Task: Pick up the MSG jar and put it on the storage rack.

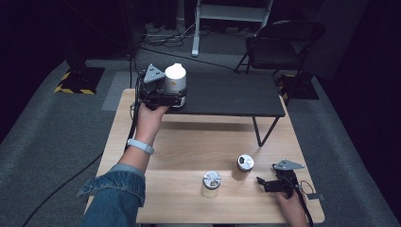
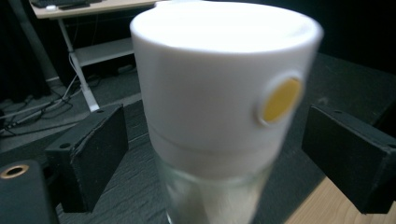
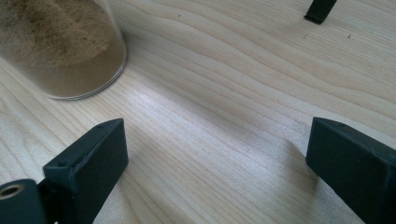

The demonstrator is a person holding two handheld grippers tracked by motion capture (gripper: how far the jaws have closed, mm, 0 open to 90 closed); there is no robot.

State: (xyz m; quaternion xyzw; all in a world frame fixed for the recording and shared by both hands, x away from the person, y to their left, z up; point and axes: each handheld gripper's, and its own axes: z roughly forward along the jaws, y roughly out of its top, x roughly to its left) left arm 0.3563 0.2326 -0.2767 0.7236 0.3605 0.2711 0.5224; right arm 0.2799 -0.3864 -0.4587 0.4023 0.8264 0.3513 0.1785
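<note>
Both jaw pairs wide, left gripper [image 2: 215,154] straddling white-capped jar [image 2: 219,93]

A light wooden table [image 1: 189,151] fills the middle of the high view; a low black shelf [image 1: 236,97] stands on its far edge at twelve o'clock, one thin leg [image 1: 259,132] angled down to the wood; at five o'clock from the table's centre stand two jars, a silver-lidded one [image 1: 211,183] and, just at its two o'clock, another [image 1: 244,166] holding brown powder; a black folding chair [image 1: 279,42] sits on the grey carpet [image 1: 42,123] at one o'clock; cables [image 1: 163,38] lie at eleven.
</note>
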